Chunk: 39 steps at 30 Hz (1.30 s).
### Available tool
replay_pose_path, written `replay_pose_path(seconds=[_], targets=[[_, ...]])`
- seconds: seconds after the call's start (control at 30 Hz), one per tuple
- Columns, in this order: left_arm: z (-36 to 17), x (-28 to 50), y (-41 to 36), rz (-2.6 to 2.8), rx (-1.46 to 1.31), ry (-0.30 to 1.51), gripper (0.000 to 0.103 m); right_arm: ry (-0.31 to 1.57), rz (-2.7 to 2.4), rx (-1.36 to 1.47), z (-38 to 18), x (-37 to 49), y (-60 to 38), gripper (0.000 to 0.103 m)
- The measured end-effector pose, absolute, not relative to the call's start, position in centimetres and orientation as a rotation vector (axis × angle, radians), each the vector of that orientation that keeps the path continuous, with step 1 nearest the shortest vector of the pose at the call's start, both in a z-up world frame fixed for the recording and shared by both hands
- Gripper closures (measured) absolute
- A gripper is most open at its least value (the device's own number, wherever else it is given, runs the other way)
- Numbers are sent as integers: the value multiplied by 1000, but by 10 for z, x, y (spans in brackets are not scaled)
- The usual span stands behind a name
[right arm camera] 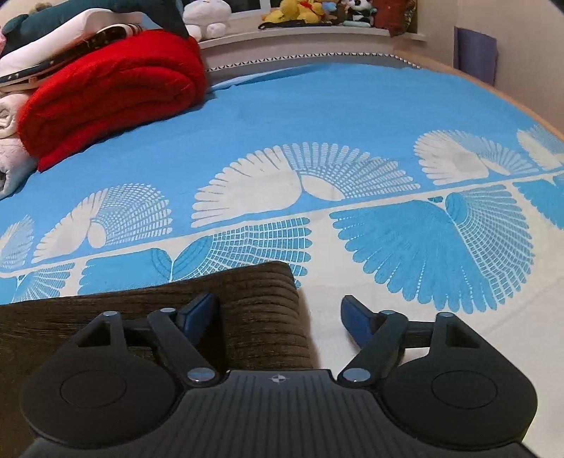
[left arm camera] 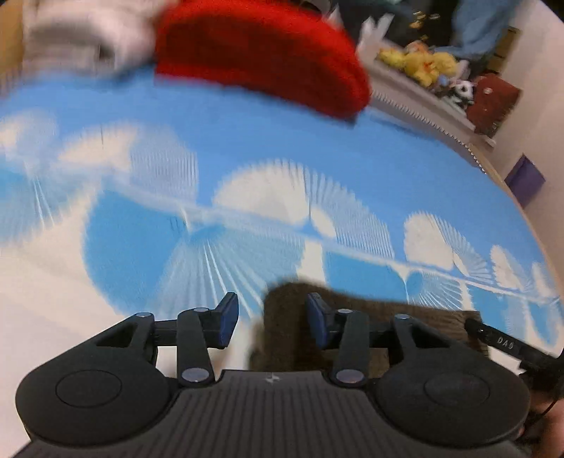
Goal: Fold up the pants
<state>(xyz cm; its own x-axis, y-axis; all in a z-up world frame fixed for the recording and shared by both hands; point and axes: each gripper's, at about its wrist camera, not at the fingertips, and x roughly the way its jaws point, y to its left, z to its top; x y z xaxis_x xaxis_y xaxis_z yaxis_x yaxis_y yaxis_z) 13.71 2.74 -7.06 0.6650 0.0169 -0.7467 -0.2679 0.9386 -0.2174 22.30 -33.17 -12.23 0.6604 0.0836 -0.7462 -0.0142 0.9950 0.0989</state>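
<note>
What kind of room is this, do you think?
Most likely a bedroom: a wide bed with a blue patterned sheet, a rolled red blanket, and soft toys on the shelf behind.

pants (right arm camera: pixel 176 310) on the bed (right arm camera: pixel 352 105) near its front, blanket (right arm camera: pixel 112 91) behind at left, plush toys (right arm camera: pixel 303 8) on the far ledge

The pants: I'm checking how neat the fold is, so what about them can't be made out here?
- Left wrist view: the pants are smeared by motion blur, and the left gripper covers their near part.
- Right wrist view: the pants run under the right gripper and off the left edge; only one corner shows.
</note>
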Motion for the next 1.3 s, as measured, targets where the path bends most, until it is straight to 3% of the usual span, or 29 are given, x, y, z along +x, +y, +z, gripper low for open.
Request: replay_pose_path(seconds=[0.17,0.3,0.6,0.67,0.73,0.83,0.93,1.07,1.17,1.23,1.3], targets=[[-76,140,12,49,-253,865,91,856,26,104,-126,228,-328,32],[-107,147,7,78,-159,976,84,869,9,101,-125,230,-324,32],[-43,117,4,-34,-146,867,82,860,80,88,-69,199,-331,30],[-61,115,1,-102,-109,938,82,886,166,68,-61,183,-332,30],[-103,118,0,-74,-53,1110,80,955,245,30,-68,167,-332,27],[-87,111,0,-39,-77,1082,81,1117,238,-117,-96,142,-331,30],[-55,92,-9,-116,-67,983,81,1096,200,-127,-90,119,-342,34],[-96,73,-29,-237,36,1183,78,1115,200,-72,-82,94,-355,33],[-98,49,-56,-259,271,1121,78,1237,167,-167,-109,74,-353,27],[-81,37,-61,-247,300,1098,73,1206,112,-133,-97,70,-354,27],[-56,21,-61,-222,266,1055,60,1108,87,-42,-73,57,-358,30]])
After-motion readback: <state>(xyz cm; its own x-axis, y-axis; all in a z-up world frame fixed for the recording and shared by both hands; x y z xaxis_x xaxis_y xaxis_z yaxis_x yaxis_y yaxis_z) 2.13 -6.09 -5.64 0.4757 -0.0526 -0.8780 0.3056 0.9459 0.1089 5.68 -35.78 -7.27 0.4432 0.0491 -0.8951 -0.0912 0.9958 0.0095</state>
